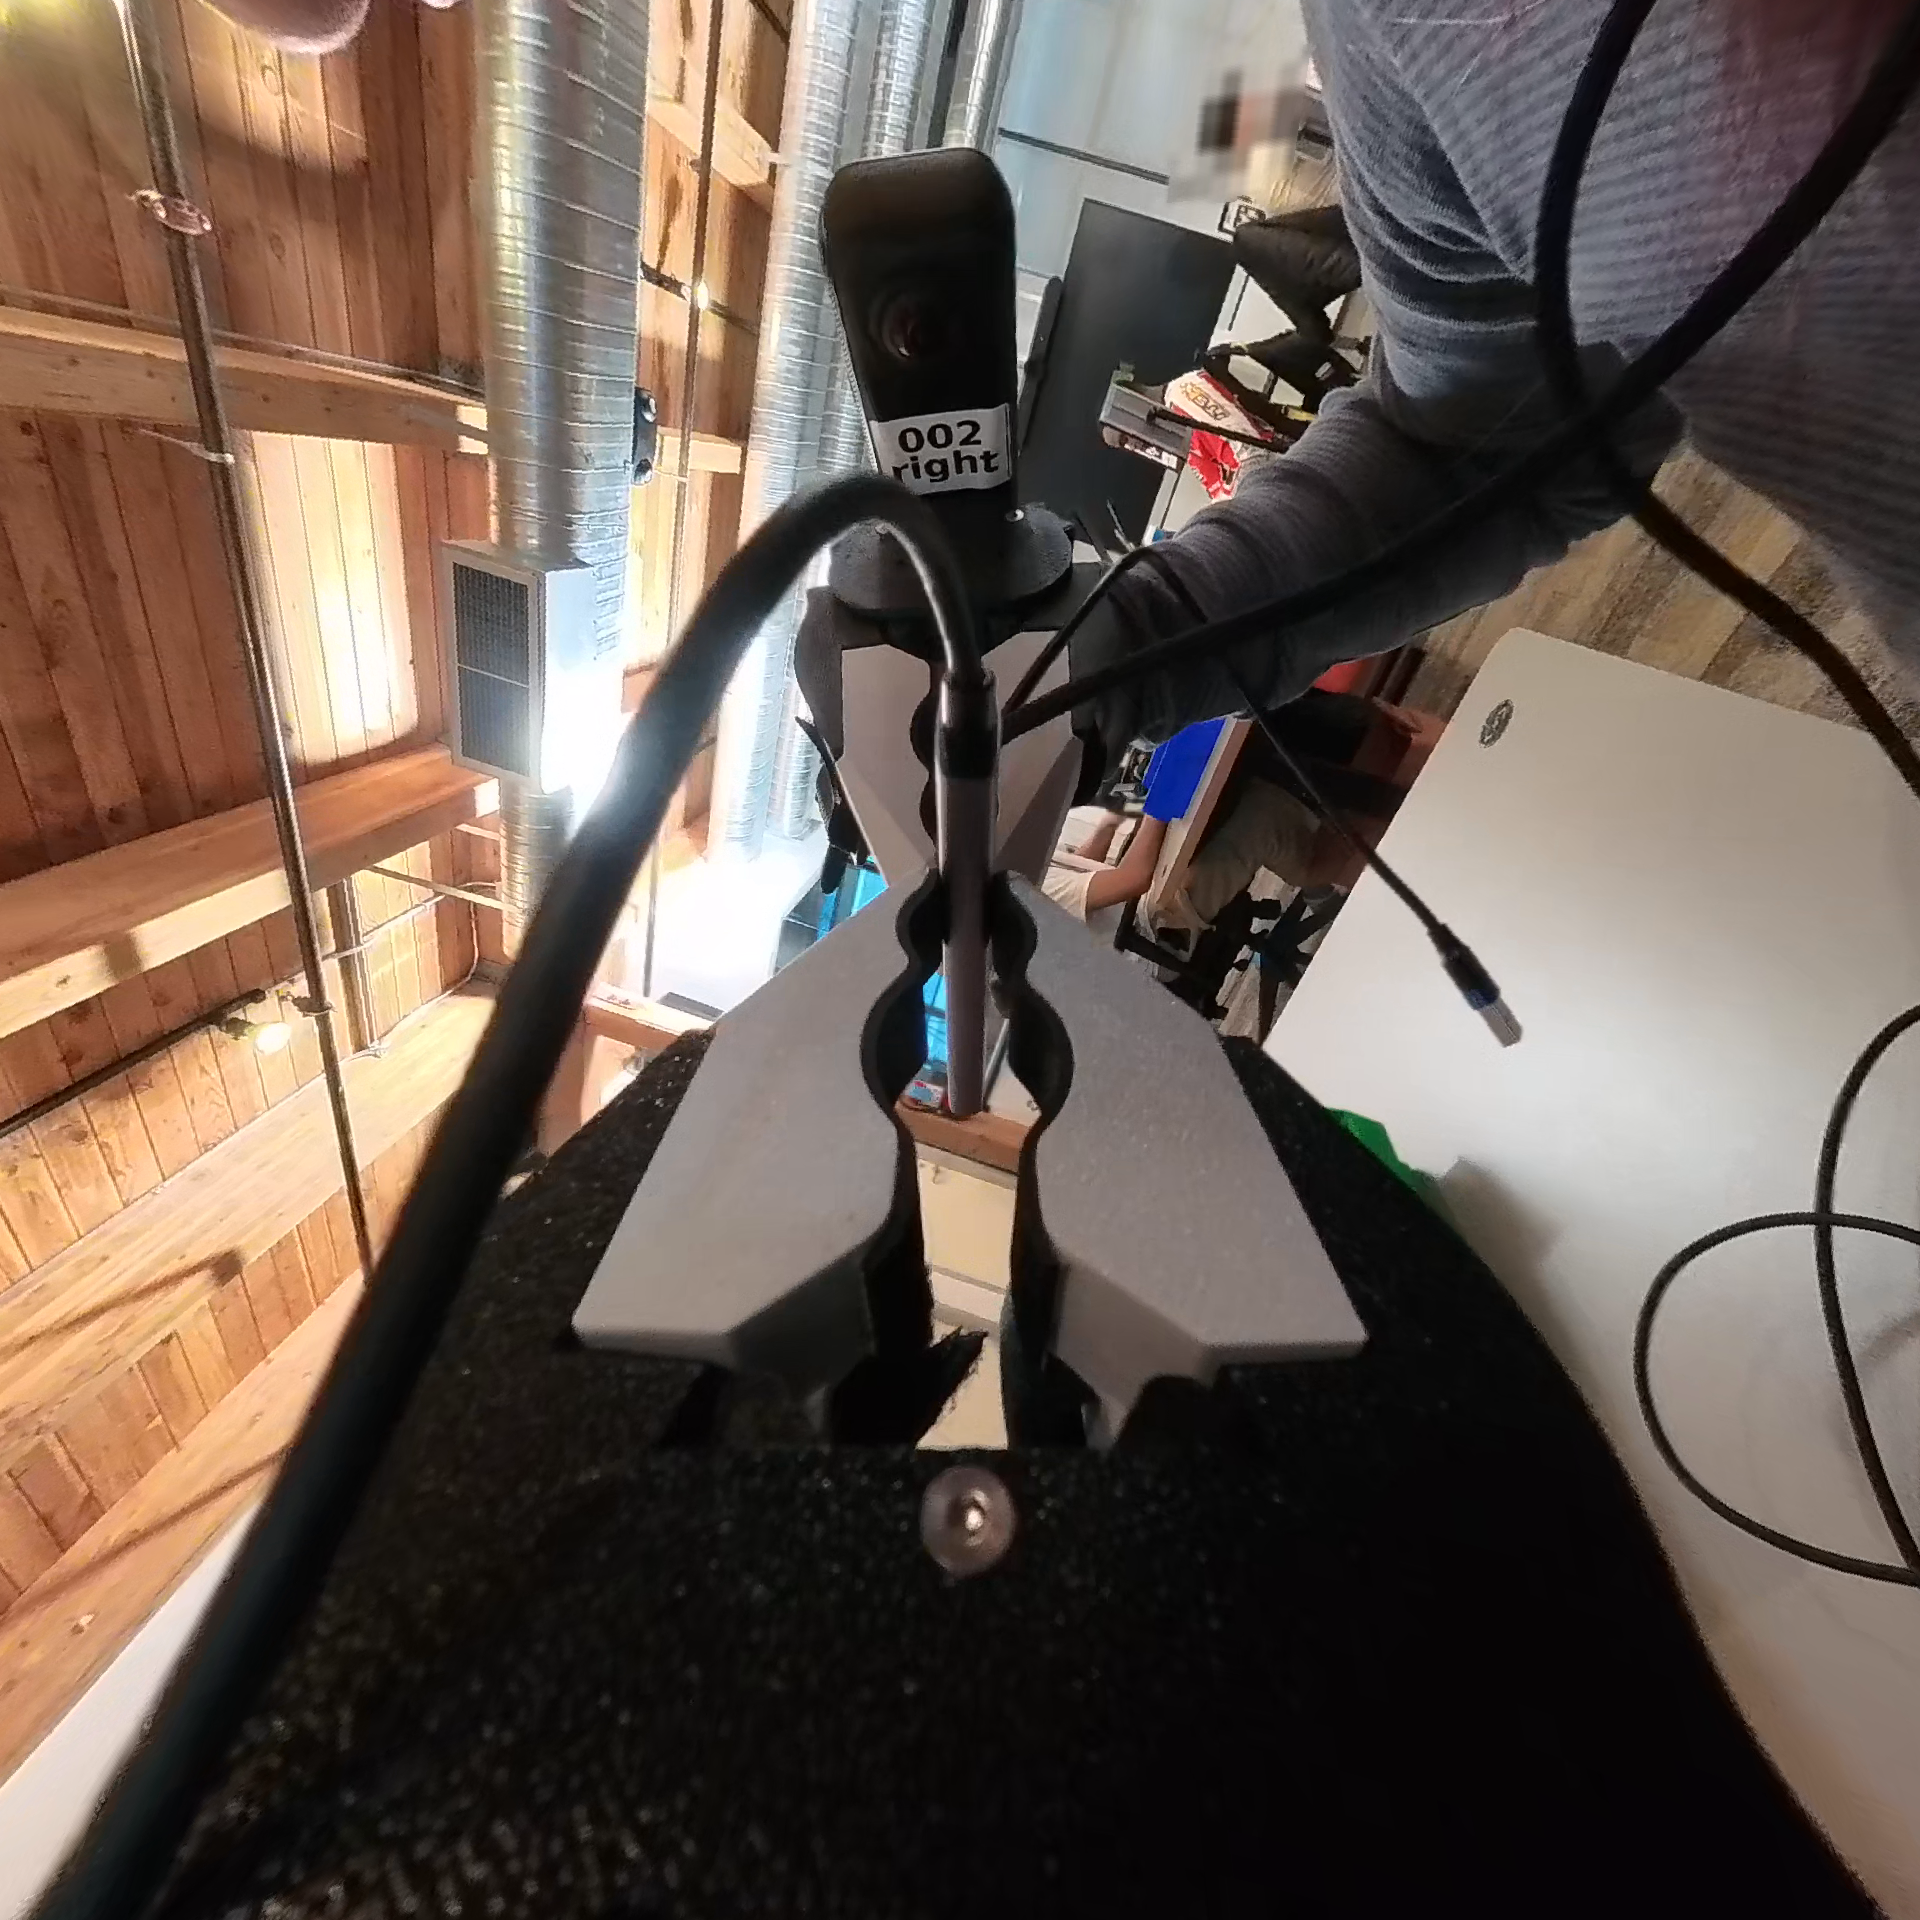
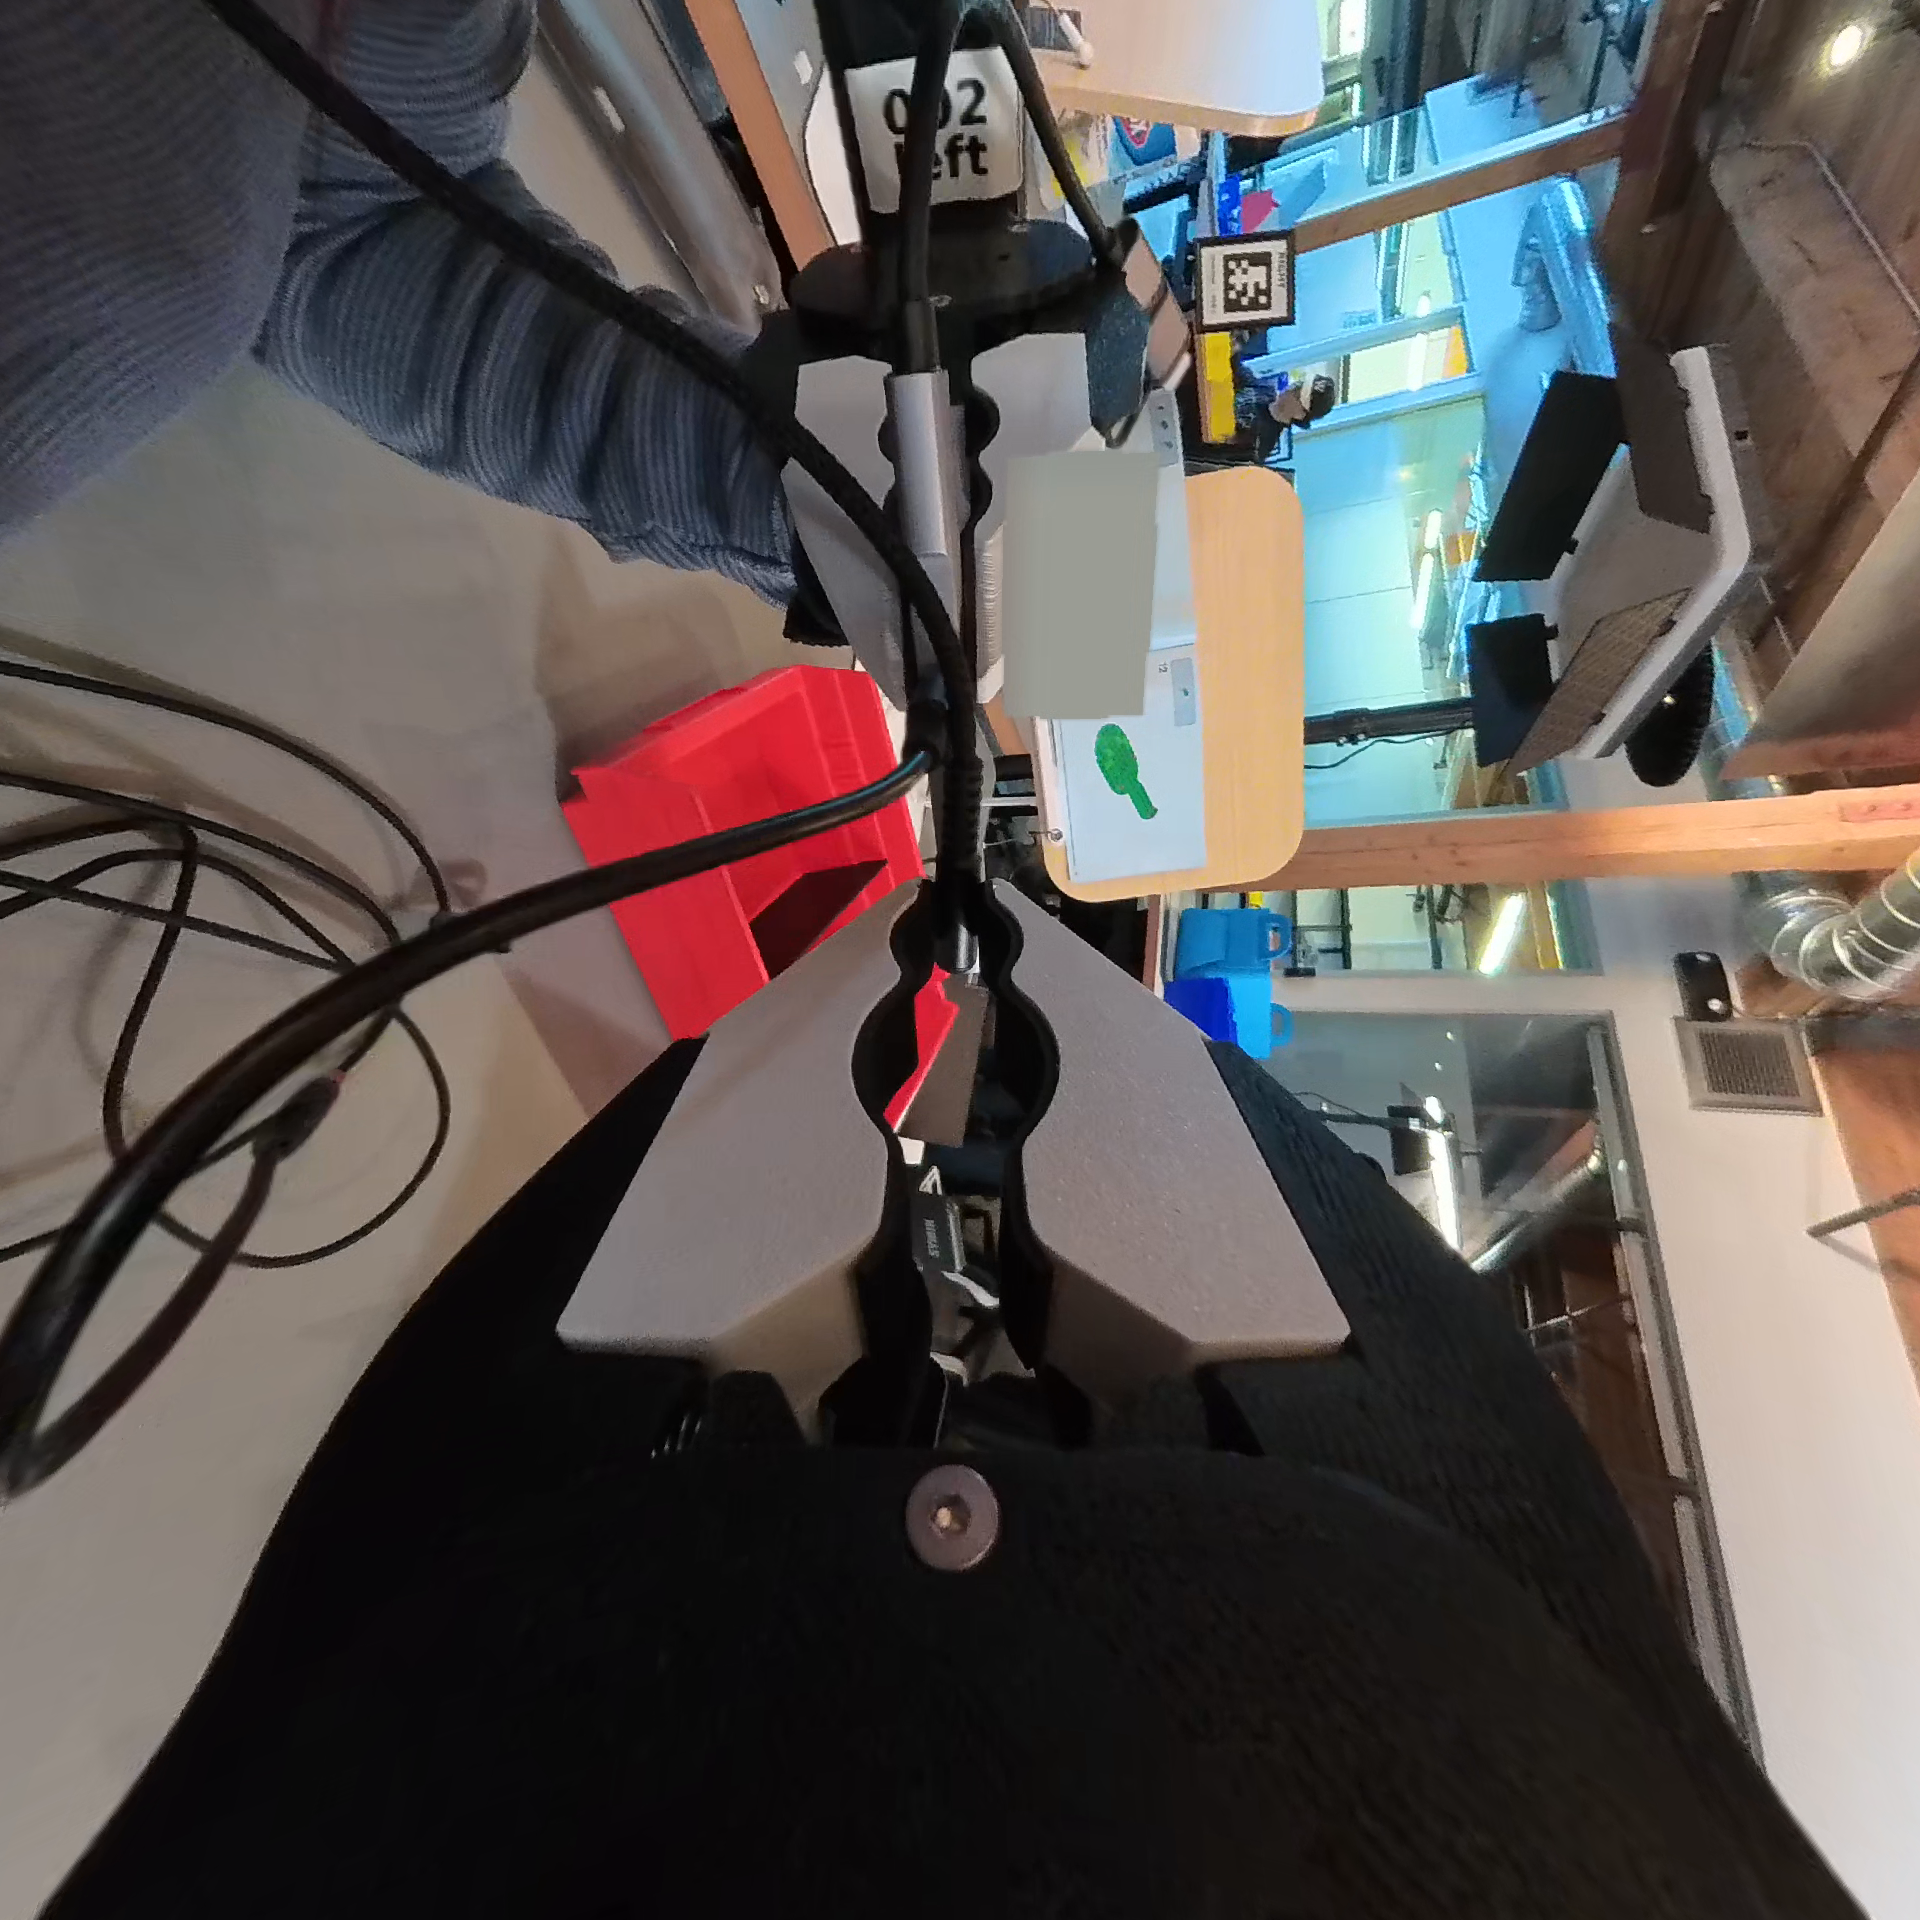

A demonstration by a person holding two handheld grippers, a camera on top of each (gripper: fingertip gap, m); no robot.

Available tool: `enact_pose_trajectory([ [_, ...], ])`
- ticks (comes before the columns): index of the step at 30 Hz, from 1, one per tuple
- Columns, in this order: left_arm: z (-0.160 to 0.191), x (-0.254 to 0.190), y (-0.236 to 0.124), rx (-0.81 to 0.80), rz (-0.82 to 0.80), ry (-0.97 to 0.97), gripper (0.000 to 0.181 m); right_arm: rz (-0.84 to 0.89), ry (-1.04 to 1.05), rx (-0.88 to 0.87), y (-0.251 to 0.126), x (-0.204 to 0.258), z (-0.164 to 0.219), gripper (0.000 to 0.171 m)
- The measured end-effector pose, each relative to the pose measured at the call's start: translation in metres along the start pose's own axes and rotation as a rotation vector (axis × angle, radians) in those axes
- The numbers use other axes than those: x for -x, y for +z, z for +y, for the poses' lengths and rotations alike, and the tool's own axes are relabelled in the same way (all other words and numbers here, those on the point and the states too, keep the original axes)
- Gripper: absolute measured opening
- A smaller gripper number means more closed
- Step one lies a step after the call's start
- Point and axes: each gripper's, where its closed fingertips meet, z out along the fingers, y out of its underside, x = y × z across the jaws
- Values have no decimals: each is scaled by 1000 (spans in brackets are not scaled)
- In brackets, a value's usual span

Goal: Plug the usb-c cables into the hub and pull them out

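My left gripper (image 1: 961, 914) is shut on a thin grey hub (image 1: 964, 997) and holds it edge-on in the air. In the right wrist view the left gripper (image 2: 935, 665) is straight ahead with the hub (image 2: 920, 468) between its fingers. A thick smooth black cable (image 1: 623, 831) leaves the hub's far end and loops down to the left. My right gripper (image 2: 951, 914) faces the left one, tip to tip, and is shut on the end of a braided black usb-c cable (image 2: 961, 800). I cannot tell whether its plug sits in the hub.
A loose cable with a silver plug (image 1: 1491, 1013) hangs over the white table (image 1: 1662, 883). Several black cables (image 2: 208, 935) lie coiled on the table. A red bin (image 2: 727, 821) stands behind them. The person's blue-grey sleeves (image 1: 1455, 520) reach in.
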Motion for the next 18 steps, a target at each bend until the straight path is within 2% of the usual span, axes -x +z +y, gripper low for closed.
enact_pose_trajectory([
  [12, -7, 2, -1, -91, -14, -50, 6, 6, 40, -69, 0, 1, -6, 6],
  [18, 12, -6, 8, -8, 3, -57, 7, 6, 35, -54, 13, 6, -2, 6],
])
